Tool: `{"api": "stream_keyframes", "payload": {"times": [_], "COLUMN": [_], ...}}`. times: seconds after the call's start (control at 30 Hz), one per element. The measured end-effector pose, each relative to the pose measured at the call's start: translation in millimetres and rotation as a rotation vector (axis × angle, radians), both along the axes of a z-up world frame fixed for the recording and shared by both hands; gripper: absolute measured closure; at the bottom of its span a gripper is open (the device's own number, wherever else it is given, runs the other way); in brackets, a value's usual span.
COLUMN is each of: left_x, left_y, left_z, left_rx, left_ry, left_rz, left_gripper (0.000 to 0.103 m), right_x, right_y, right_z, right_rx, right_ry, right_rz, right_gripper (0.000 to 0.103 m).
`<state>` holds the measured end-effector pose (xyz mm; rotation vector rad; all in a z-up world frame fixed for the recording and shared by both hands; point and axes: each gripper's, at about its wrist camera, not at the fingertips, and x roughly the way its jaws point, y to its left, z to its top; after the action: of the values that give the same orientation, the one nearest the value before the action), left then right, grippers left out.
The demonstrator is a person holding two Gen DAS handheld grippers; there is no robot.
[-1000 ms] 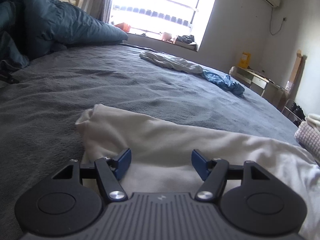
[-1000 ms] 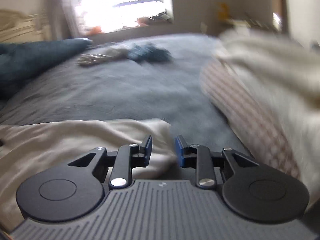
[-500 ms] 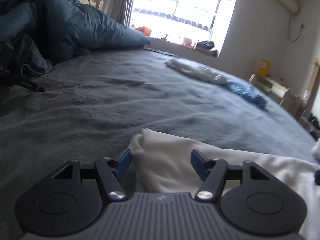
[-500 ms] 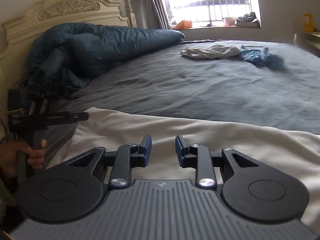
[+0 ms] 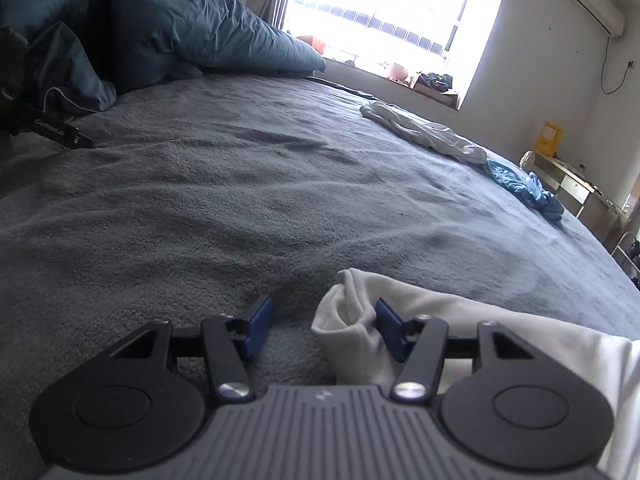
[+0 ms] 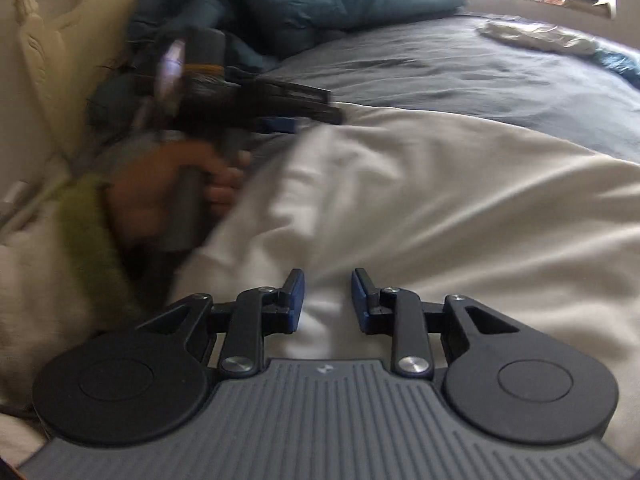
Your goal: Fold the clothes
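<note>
Landmark: white garment (image 5: 460,332), spread across the near part of the grey bed (image 5: 280,184).
Garment position: nearest edge of the bed, corner bunched into a small roll; well apart from the headboard-side quilt (image 5: 140,20).
Left gripper (image 5: 320,326): jaws closing, about half apart; rolled corner of the garment between them, touching the right-hand pad, left-hand pad clear of it (not clamped yet).
Right gripper (image 6: 328,300): jaws narrow but apart; white cloth lying beneath and between, no pinch visible, nothing held.
Left hand (image 6: 172,196): seen from the right wrist view, blurred, wrapped on its gripper handle at the garment's left end; green sleeve (image 6: 88,232) behind it.
Other clothes: pale crumpled piece (image 5: 424,136) and blue piece (image 5: 528,192), both far beyond the garment toward the window, unfolded.
Done so far: garment laid out roughly flat, wrinkled; no fold line visible.
Left to do (judged): grip the corner, secure a second point, carry one edge over, flatten; then the two far pieces.
Stage: early, first grasp under way.
Risk: loose roll may slip out as the pads meet.
</note>
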<state>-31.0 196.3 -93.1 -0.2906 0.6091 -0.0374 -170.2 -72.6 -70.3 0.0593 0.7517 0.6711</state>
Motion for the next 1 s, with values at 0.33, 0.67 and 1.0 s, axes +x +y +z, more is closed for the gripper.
{"api": "stream_keyframes", "payload": {"times": [0.33,0.67,1.0], "left_x": [-0.7,-39.8,-48.6], "left_y": [2.6,16.4,-29.3], "left_z": [1.3,33.7,16.3], "left_rx": [-0.012,-0.061,0.158], "left_ry": [0.002,-0.037,0.008], "left_rz": [-0.012,-0.047,-0.150], "left_gripper": [0.043,0.044,0.042], "right_x": [-21.2,-39.7,-39.7], "right_y": [52.8,47.9,43.8], "right_z": [-6.1,15.7,3.8], "right_rx": [-0.061,-0.139,-0.147], "right_ry": [-0.093,-0.179,-0.173], "right_rz": [0.034,0.082,0.021], "right_gripper": [0.080,0.081,0.101]}}
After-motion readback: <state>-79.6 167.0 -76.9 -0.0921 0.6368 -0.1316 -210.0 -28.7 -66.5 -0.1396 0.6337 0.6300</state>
